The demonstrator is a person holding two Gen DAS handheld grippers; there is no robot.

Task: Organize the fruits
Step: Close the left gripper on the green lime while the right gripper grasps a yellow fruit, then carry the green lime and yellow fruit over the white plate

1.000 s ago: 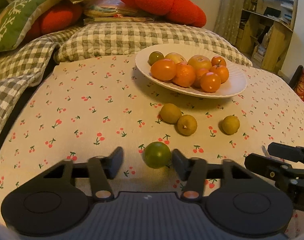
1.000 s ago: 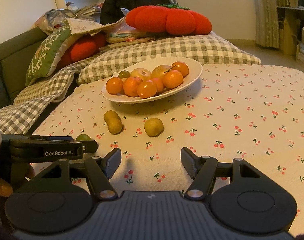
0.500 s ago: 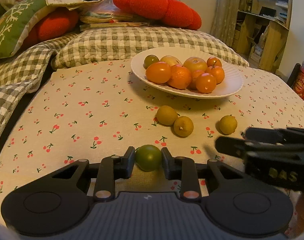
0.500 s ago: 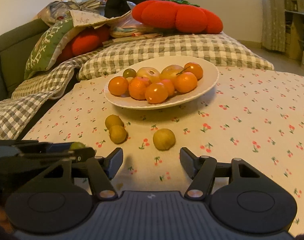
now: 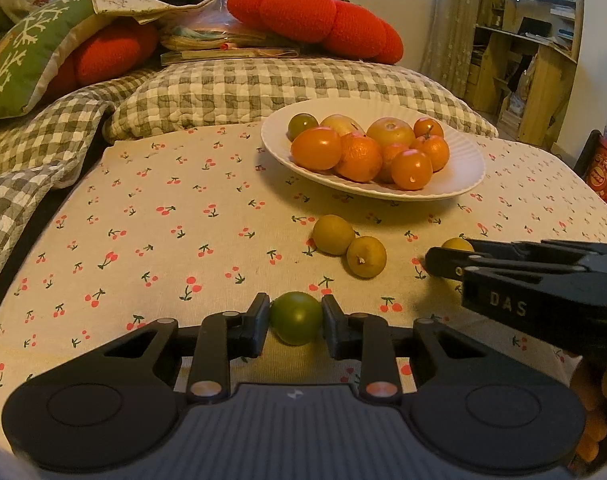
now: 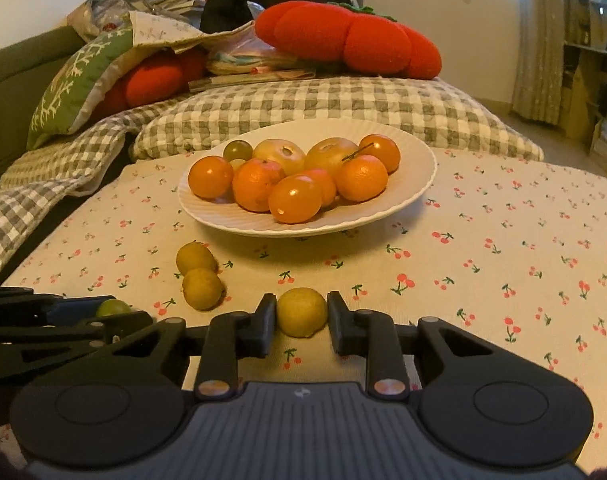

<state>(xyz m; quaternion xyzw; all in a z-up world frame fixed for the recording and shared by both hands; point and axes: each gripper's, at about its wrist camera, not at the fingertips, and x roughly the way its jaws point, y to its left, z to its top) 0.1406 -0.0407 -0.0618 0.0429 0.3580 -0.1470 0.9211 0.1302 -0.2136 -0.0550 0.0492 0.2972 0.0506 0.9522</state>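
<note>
Yellow fruit [image 5: 457,244] behind right tongs [image 5: 427,260]

plate [image 6: 419,184] sits on the cloth-covered table [image 6: 503,280], heaped with fruit [image 6: 295,184]. in front of the plate, two small fruits [image 6: 197,276] lie touching, one behind the other. right of them, a lone fruit [image 6: 302,312] lies between the right tongs [image 6: 302,322]. to the left, nearer the table's front edge, another fruit [image 5: 296,323] lies between the left tongs [image 5: 296,330]. pillows [image 6: 343,108] lie behind the plate.
</note>
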